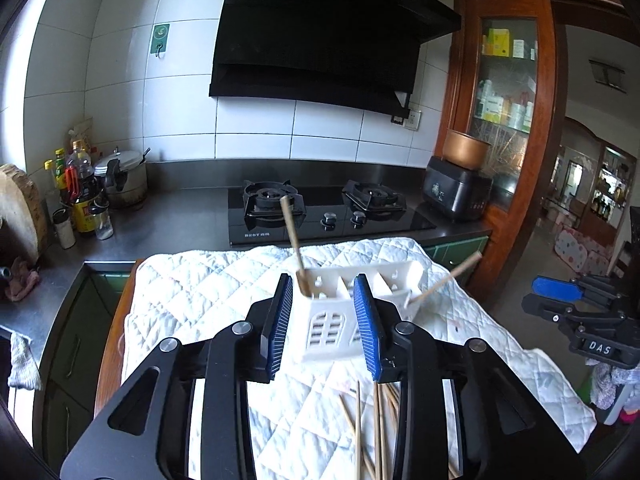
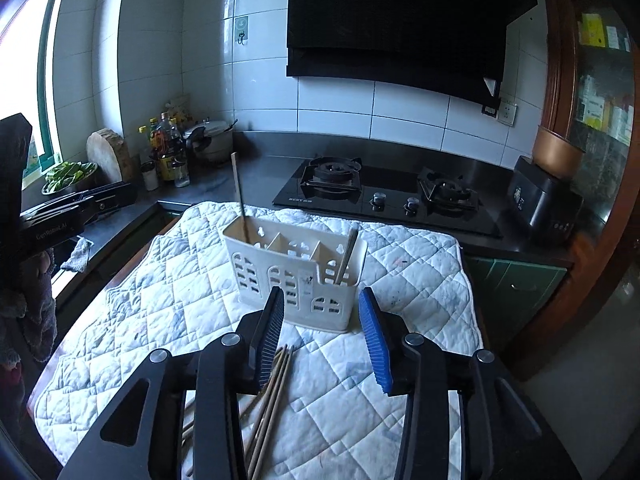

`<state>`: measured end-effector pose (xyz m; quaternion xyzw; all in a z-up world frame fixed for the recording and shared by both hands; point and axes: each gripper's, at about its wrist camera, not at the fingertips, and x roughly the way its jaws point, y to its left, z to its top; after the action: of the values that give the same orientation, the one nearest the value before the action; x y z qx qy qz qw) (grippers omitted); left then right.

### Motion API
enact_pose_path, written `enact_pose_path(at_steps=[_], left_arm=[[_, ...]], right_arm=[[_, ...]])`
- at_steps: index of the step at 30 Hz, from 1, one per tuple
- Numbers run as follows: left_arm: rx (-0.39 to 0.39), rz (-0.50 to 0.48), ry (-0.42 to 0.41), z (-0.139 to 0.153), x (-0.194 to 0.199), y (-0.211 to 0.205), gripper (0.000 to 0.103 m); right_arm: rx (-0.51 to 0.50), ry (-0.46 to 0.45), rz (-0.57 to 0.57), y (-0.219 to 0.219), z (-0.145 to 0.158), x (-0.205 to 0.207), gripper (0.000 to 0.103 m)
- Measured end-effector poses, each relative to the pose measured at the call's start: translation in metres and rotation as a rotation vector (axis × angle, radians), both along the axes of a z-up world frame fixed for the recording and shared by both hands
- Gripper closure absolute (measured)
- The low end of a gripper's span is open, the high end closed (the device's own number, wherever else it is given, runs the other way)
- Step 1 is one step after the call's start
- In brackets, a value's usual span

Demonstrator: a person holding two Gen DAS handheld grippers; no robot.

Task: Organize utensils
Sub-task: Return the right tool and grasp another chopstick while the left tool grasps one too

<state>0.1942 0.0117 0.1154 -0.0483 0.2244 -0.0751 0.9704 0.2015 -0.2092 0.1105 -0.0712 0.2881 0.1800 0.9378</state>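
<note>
A white plastic utensil holder (image 1: 328, 332) with three compartments stands on a quilted white cloth (image 1: 192, 292); it also shows in the right wrist view (image 2: 296, 276). One wooden chopstick (image 1: 293, 242) stands in its left end compartment, also seen in the right wrist view (image 2: 239, 196). Another chopstick (image 1: 450, 276) leans out of the right end compartment (image 2: 347, 256). Several loose chopsticks (image 1: 378, 424) lie on the cloth in front of the holder (image 2: 272, 392). My left gripper (image 1: 326, 324) is open and empty, its jaws on either side of the holder's near end. My right gripper (image 2: 322, 338) is open and empty, above the cloth.
A black gas hob (image 1: 320, 212) sits on the steel counter (image 1: 172, 220) behind the cloth. Bottles and a pot (image 1: 86, 196) stand at the back left. A black cooker (image 1: 456, 194) stands at the back right. The right gripper shows at the left view's right edge (image 1: 584, 312).
</note>
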Motion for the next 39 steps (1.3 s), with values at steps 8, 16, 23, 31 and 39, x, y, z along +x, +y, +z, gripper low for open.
enact_pose_path(at_steps=[8, 16, 23, 31, 39], left_arm=[[-0.029, 0.022, 0.016, -0.034, -0.063, 0.006, 0.058], [-0.056, 0.066, 0.072, -0.081, -0.107, 0.012, 0.049], [-0.061, 0.094, 0.143, -0.119, -0.126, 0.015, 0.045], [-0.052, 0.123, 0.194, -0.14, -0.137, 0.021, 0.045], [-0.061, 0.141, 0.227, -0.152, -0.139, 0.029, 0.045]], right_arm=[[-0.001, 0.05, -0.009, 0.003, -0.061, -0.051, 0.063], [0.01, 0.13, -0.05, 0.002, -0.126, -0.087, 0.062], [0.029, 0.216, -0.074, 0.003, -0.169, -0.097, 0.069], [0.024, 0.276, -0.054, 0.015, -0.191, -0.08, 0.081], [0.012, 0.299, -0.044, 0.021, -0.198, -0.066, 0.088]])
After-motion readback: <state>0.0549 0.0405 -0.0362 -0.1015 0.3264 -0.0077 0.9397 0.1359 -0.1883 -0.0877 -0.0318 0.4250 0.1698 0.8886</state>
